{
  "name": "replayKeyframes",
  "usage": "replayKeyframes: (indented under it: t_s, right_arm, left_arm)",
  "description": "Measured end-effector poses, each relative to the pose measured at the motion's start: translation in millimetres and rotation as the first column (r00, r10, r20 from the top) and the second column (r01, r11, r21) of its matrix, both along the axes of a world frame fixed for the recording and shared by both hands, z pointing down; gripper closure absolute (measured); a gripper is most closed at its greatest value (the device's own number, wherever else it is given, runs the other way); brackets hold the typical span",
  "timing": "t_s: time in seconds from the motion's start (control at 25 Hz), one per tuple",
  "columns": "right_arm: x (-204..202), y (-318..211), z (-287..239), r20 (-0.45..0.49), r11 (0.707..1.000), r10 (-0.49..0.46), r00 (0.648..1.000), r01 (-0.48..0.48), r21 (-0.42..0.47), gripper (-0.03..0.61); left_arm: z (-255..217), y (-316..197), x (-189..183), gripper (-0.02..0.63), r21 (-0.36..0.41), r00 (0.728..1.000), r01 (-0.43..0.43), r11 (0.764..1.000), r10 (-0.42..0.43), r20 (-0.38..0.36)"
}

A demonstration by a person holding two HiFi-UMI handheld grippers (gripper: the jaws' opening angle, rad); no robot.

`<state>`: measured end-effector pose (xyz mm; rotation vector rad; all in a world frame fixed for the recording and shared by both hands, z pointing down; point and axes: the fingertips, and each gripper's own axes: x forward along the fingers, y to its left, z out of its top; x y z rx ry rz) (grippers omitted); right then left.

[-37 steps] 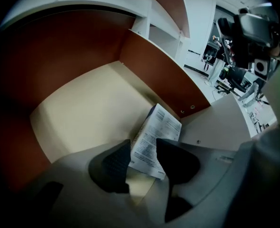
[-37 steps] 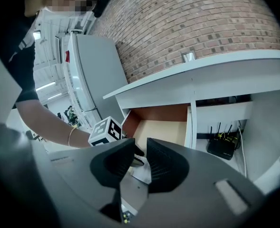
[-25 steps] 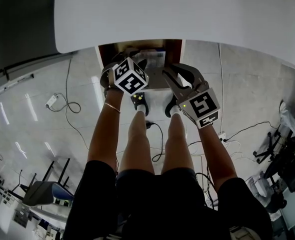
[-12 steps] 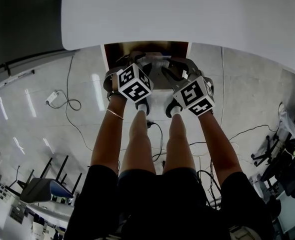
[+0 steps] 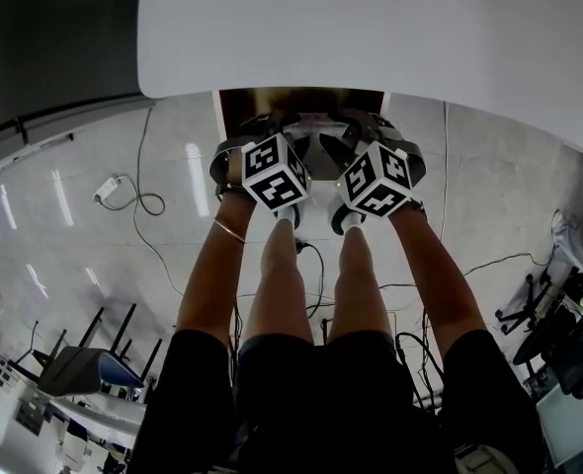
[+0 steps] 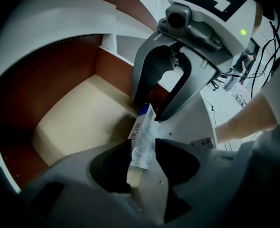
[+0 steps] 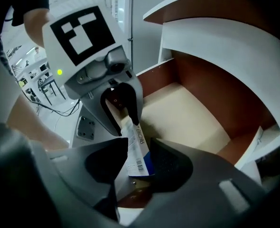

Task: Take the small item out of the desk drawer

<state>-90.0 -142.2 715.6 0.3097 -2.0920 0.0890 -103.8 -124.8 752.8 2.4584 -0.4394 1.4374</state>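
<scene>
A small box (image 6: pixel 144 127) is gripped by the left tool (image 6: pixel 143 146). The right tool's (image 7: pixel 139 148) jaws, just opening, are parted around it.

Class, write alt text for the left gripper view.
The left gripper holds a small white-and-blue box at an open drawer. Facing it, the right gripper, whose jaws have just been opening, straddles the box's far end.

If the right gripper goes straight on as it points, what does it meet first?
The small box, already between the right gripper's jaws, which have just been opening; the left gripper grips its far end. Beyond, probably the drawer floor.
</scene>
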Motion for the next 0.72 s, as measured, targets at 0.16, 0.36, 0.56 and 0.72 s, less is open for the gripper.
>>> replayKeyframes:
  t_s: [0.16, 0.36, 0.56, 0.72]
  right_arm:
    - [1, 1, 12, -0.036, 1.000, -0.026, 0.999, 0.026, -0.017, 0.402]
    - [2, -3, 20, -0.111, 0.996, -0.086, 0.990, 0.087, 0.010, 0.399]
    - [-5, 7, 31, -0.174, 0.978, -0.206, 0.963, 0.208, -0.006, 0.395]
    - [-9, 13, 40, -0.198, 0.970, -0.245, 0.949, 0.241, -0.043, 0.393]
  left_arm:
    - [-1, 5, 1, 0.460, 0.001, 0.999, -0.037, 0.999, 0.037, 0.008]
    - [-3, 8, 2, 0.460, -0.025, 0.999, -0.037, 0.999, 0.036, -0.011]
    - [-4, 14, 3, 0.460, -0.044, 0.998, -0.057, 0.997, 0.056, -0.008]
    - [-6, 19, 0, 0.466, -0.049, 0.998, -0.055, 0.997, 0.054, -0.015]
